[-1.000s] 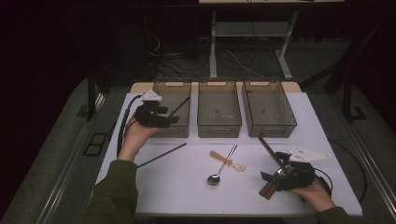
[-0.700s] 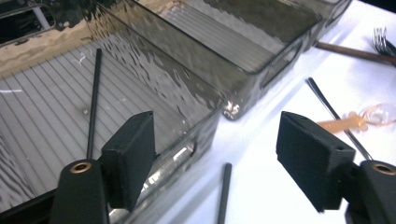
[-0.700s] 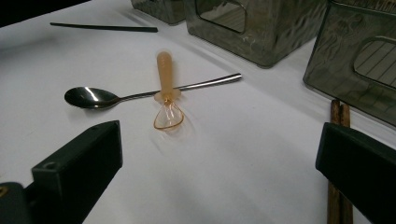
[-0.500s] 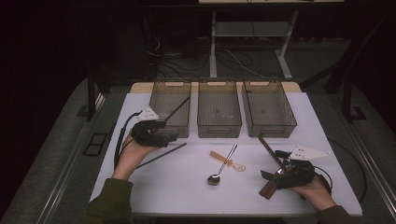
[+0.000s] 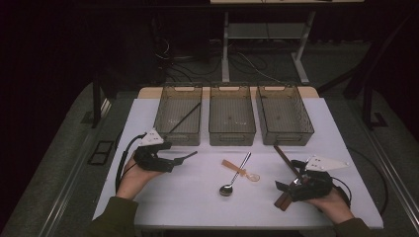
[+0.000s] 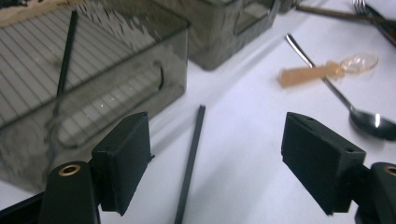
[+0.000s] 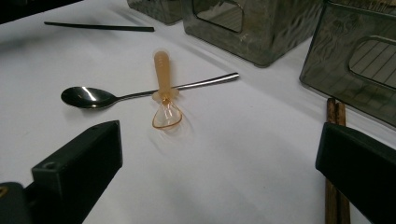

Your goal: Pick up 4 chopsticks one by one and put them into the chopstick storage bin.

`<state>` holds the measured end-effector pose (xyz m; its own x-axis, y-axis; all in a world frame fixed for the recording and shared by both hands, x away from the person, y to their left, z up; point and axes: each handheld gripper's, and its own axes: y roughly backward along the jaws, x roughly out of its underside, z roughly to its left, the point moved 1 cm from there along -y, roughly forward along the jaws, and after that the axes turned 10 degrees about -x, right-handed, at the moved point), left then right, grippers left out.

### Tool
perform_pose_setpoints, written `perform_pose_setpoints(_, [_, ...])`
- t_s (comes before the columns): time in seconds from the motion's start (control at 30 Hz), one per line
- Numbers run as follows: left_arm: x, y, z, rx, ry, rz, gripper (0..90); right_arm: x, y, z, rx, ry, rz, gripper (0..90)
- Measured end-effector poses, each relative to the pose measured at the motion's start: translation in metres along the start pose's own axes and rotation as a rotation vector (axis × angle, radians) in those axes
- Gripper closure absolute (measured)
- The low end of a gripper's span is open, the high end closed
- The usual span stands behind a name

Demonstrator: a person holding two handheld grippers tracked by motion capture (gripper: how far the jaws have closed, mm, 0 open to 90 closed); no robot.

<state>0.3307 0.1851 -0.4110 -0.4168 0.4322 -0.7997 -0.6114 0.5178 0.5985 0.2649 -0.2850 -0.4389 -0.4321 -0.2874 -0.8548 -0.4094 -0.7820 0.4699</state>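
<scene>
Three see-through bins stand in a row at the far side of the white table [image 5: 148, 123], beyond both grippers. The left bin [image 5: 179, 116] holds one black stick [image 5: 185, 117] leaning corner to corner; in the left gripper view that bin sits just past the left jaw, its handle cut-out facing the tool. The middle bin [image 5: 231, 116] and the right bin [image 5: 284, 116] show nothing inside that can be made out. The left gripper [image 6: 215, 163] hangs low over the table just in front of the left bin, its jaws spread wide after just having been opening, with a second black stick [image 6: 190, 163] lying flat on the table between them, touched by neither pad. To the right of that tool lie a metal spoon [image 5: 236, 174] and a clear orange spoon [image 5: 241, 171] crossed over it, with bare table on all sides of the pair. Farther right, the right gripper [image 7: 219, 172] rests near the table's front right corner, jaws wide apart with only bare table between them; a pair of brown chopsticks [image 7: 337, 154] lies just by one jaw, running toward the right bin. Open table lies between the two grippers and along the front edge.
</scene>
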Motion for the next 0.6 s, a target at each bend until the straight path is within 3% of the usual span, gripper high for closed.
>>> perform_pose_setpoints(0.27, [0.019,0.010,0.003,-0.022,-0.039,0.031,40.9,0.001,0.000,0.001,-0.003,0.002,0.002,0.3])
perform_pose_setpoints(0.6, [0.031,0.005,0.018,-0.020,-0.034,0.098,65.2,0.001,0.000,0.001,0.001,0.003,0.006,0.3])
